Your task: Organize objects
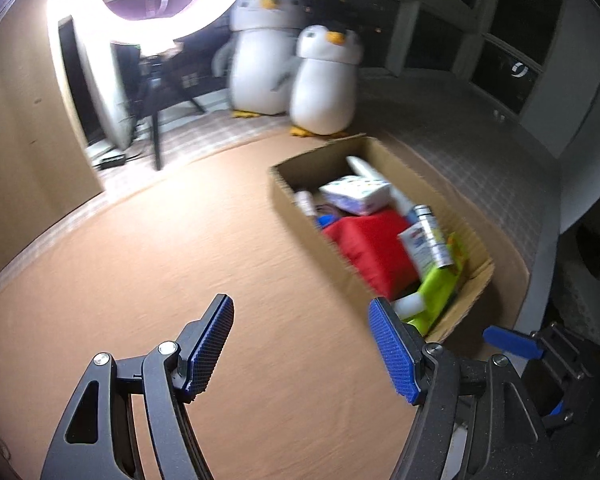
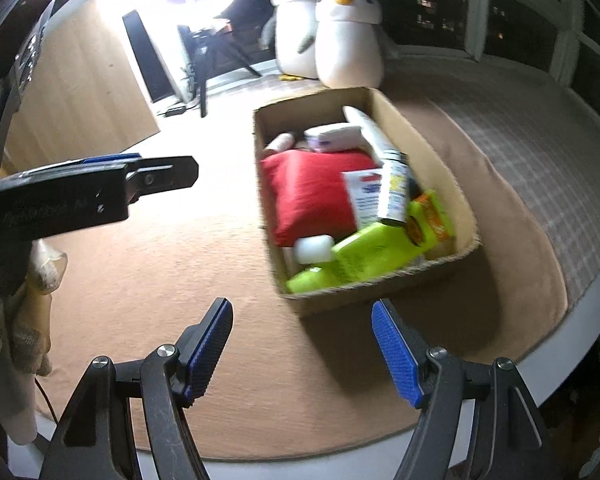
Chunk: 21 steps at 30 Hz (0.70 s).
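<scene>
- The cardboard box (image 2: 420, 136) is set on the brown mat (image 2: 160, 272), near two toy penguins (image 2: 348, 40). It looks light and bendy, so its side walls are best held.
- The red pillow (image 2: 312, 196) inside looks soft and squashy.
- The green pack (image 2: 372, 252) looks smooth, maybe slippery.
- The left gripper (image 1: 300, 344) is tipped down over bare mat, wide apart, with nothing held.
- The right gripper (image 2: 302, 346) is tipped down just before the box, also wide and empty.

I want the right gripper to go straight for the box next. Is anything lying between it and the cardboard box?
Nothing visible does. The right gripper is open and empty, and only bare brown mat lies between it and the cardboard box. The left gripper hangs off to the side, clear of that line.
</scene>
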Available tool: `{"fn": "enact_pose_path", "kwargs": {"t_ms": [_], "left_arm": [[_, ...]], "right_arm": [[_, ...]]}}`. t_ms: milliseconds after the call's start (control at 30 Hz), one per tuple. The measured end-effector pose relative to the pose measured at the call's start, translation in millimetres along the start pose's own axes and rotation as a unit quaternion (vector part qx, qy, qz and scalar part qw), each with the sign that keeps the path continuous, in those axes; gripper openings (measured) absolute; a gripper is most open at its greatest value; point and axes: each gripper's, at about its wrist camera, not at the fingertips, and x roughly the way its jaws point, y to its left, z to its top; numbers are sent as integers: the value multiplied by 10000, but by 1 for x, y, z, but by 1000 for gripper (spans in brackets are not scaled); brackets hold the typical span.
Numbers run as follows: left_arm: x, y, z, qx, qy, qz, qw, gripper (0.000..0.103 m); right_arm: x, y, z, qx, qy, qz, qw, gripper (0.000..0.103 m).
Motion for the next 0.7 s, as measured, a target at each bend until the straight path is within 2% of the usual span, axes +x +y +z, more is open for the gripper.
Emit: {"fn": "enact_pose_path", "kwargs": {"t_ms": [133, 200, 333, 533, 700], "left_arm": [[-21, 33, -20, -230, -113, 310, 9992, 75], [-36, 55, -35, -465, -230, 521, 9973, 81], [-56, 93, -67, -1031, -243, 699, 9919, 83], [-80, 142, -117, -1588, -98, 1192, 9800, 84], [-101, 178, -151, -2112, -83, 1500, 9658, 89]], "right_arm": [[2, 20, 5, -173, -9, 94, 9998, 69], [3, 33, 8, -279, -26, 154, 9995, 69], [7, 60, 13, -485, -57, 302, 9984, 70], [17, 107, 15, -902, -35, 519, 9946, 72], [23, 141, 15, -1211, -35, 646, 9905, 74]]}}
